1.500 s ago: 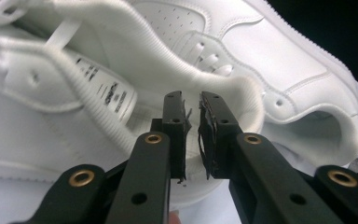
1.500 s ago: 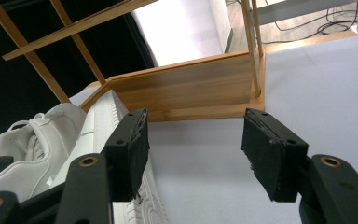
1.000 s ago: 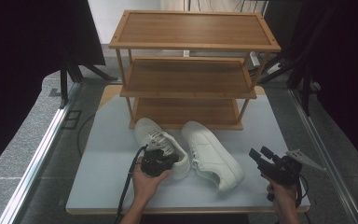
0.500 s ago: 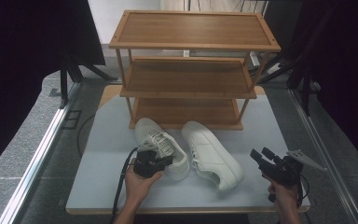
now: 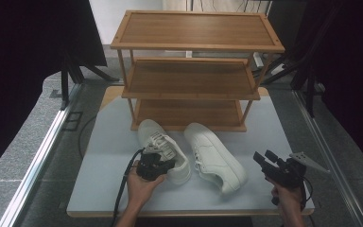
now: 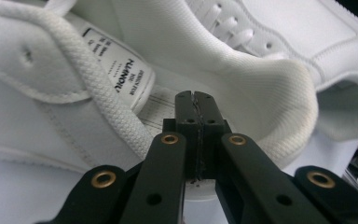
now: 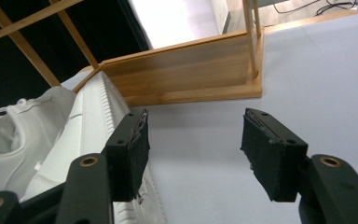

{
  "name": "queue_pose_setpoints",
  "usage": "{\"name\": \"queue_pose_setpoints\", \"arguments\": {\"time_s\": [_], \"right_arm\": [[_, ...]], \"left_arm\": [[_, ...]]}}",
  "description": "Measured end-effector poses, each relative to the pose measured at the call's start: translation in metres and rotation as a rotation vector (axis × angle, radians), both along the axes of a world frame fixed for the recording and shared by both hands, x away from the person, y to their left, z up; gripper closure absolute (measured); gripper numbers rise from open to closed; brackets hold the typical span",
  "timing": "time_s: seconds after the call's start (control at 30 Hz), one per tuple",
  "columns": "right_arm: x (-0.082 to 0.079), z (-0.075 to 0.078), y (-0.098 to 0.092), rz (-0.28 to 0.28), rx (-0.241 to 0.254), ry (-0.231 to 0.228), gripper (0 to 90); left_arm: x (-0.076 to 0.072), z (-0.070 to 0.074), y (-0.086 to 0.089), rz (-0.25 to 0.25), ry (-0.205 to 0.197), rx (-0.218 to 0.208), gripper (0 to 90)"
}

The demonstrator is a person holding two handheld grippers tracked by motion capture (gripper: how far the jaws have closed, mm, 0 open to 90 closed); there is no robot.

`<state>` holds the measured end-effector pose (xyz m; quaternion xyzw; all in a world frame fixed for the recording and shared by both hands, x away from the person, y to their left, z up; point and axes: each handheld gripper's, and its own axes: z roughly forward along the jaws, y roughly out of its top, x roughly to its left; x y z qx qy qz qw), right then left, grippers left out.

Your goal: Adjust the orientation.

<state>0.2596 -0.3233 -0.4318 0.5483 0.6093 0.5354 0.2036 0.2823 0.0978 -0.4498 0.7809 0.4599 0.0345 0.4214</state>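
Note:
Two white sneakers lie on the pale table (image 5: 108,151) in front of a three-shelf wooden rack (image 5: 194,80). My left gripper (image 5: 152,165) sits at the heel of the left sneaker (image 5: 163,142). In the left gripper view its jaws are pressed together over the shoe's opening (image 6: 242,60), by the tongue label (image 6: 121,70), and nothing shows between them. My right gripper (image 5: 264,161) is open to the right of the right sneaker (image 5: 217,158), apart from it. That sneaker's ribbed sole (image 7: 93,121) lies just left of the open right gripper (image 7: 193,140).
The rack's shelves are bare, and its bottom shelf (image 7: 186,74) rests on the table just behind the shoes. Bare table (image 7: 317,70) stretches to the right of the right sneaker. Black curtains and stands surround the table.
My left gripper has shifted slightly left and back along the left sneaker's heel. The right gripper has barely moved.

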Motion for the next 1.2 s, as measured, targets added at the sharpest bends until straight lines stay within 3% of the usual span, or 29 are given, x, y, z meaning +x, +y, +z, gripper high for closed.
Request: {"name": "queue_pose_setpoints", "arguments": {"time_s": [0.13, 0.3, 0.5, 0.6, 0.7, 0.83, 0.9, 0.93, 1.0, 1.07, 1.2], "right_arm": [[-0.001, 0.001, -0.002, -0.007, 0.005, -0.001, 41.2], [-0.001, 0.001, -0.001, -0.003, 0.002, -0.003, 41.2], [-0.001, 0.0, 0.0, -0.001, 0.001, 0.005, 41.2], [0.0, -0.001, 0.001, 0.0, 0.003, 0.005, 41.3], [0.001, -0.002, 0.004, 0.005, 0.001, 0.009, 41.5], [0.0, -0.002, 0.006, 0.003, 0.001, -0.006, 42.0], [0.001, -0.002, 0.006, 0.002, 0.005, -0.012, 42.3], [0.001, -0.002, 0.006, 0.0, 0.006, -0.014, 42.5], [0.003, -0.003, 0.007, -0.001, 0.01, -0.018, 42.7], [0.005, -0.003, 0.009, 0.004, 0.013, -0.022, 42.8], [0.009, -0.002, 0.025, 0.053, -0.016, -0.037, 43.7]], "left_arm": [[-0.005, 0.0, 0.009, 0.002, 0.008, -0.003, 90.0], [-0.014, 0.002, 0.023, 0.015, 0.0, 0.025, 90.0], [-0.023, 0.003, 0.056, 0.066, 0.015, 0.044, 90.0], [-0.023, 0.003, 0.072, 0.092, 0.023, 0.035, 90.0], [-0.022, 0.003, 0.083, 0.1, 0.036, -0.002, 90.0], [-0.022, 0.003, 0.086, 0.081, 0.041, -0.023, 89.5], [-0.022, 0.006, 0.084, 0.051, 0.039, -0.03, 84.6], [-0.023, 0.009, 0.083, 0.04, 0.025, -0.032, 80.9], [-0.025, 0.017, 0.077, 0.027, -0.044, -0.043, 72.3], [-0.025, 0.028, 0.071, 0.003, -0.117, -0.085, 64.9], [-0.023, 0.034, 0.067, 0.047, -0.241, -0.128, 51.3]]}}
